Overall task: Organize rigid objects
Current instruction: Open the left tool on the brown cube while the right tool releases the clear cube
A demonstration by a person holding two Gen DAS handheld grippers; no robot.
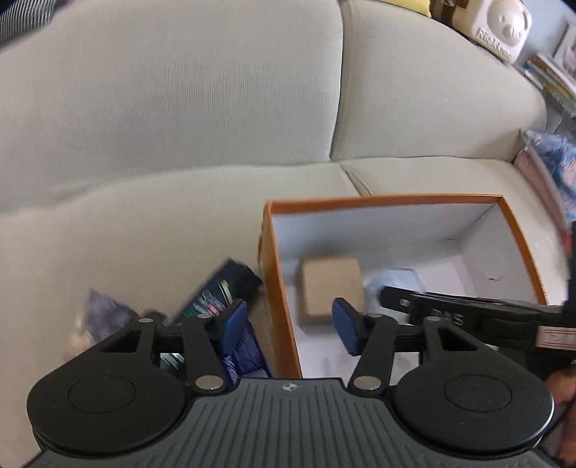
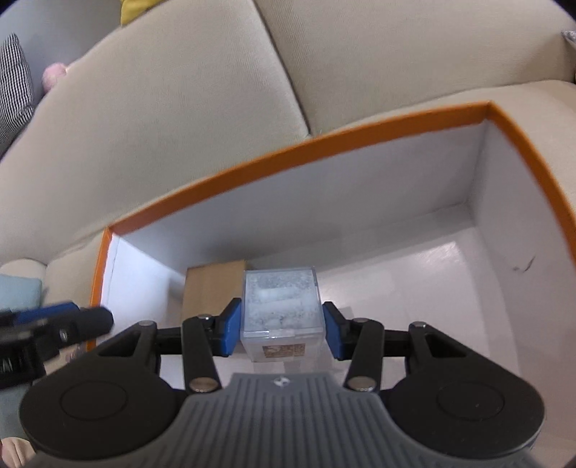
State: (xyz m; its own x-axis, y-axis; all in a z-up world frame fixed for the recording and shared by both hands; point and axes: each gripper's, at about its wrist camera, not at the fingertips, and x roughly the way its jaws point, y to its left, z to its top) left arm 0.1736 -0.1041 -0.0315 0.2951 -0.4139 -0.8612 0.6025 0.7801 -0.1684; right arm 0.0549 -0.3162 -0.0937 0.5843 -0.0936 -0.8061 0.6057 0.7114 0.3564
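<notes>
Orange-edged cardboard forms the box (image 1: 381, 201) we work at; it sits open on the beige sofa (image 1: 180, 108), its walls and floor white inside. In the left wrist view a small brown cardboard box (image 1: 331, 288) lies on the floor near the left wall, and a pale, blurred item we cannot identify sits just beside it to the right. Our left gripper (image 1: 289, 325) hangs over the box's left wall with its blue pads spread wide and nothing between them, one pad outside the wall and one inside. Outside the box, against that wall, lie a dark packet (image 1: 219, 291) with coloured print and a blue packet (image 1: 244, 354), both too blurred to read. Our right gripper (image 2: 279, 329) is inside the box, and its blue pads press both sides of a clear plastic cube (image 2: 280, 306) with white, speckled contents and a small brown label on its near face. We cannot tell whether the cube rests on the floor or hangs just above it. From the right wrist view the brown cardboard box (image 2: 212, 288) sits directly behind and to the left of the cube, close to the far-left corner. The rest of the white floor shows bare. A white bear-faced container (image 1: 500, 25) stands on the sofa back.
</notes>
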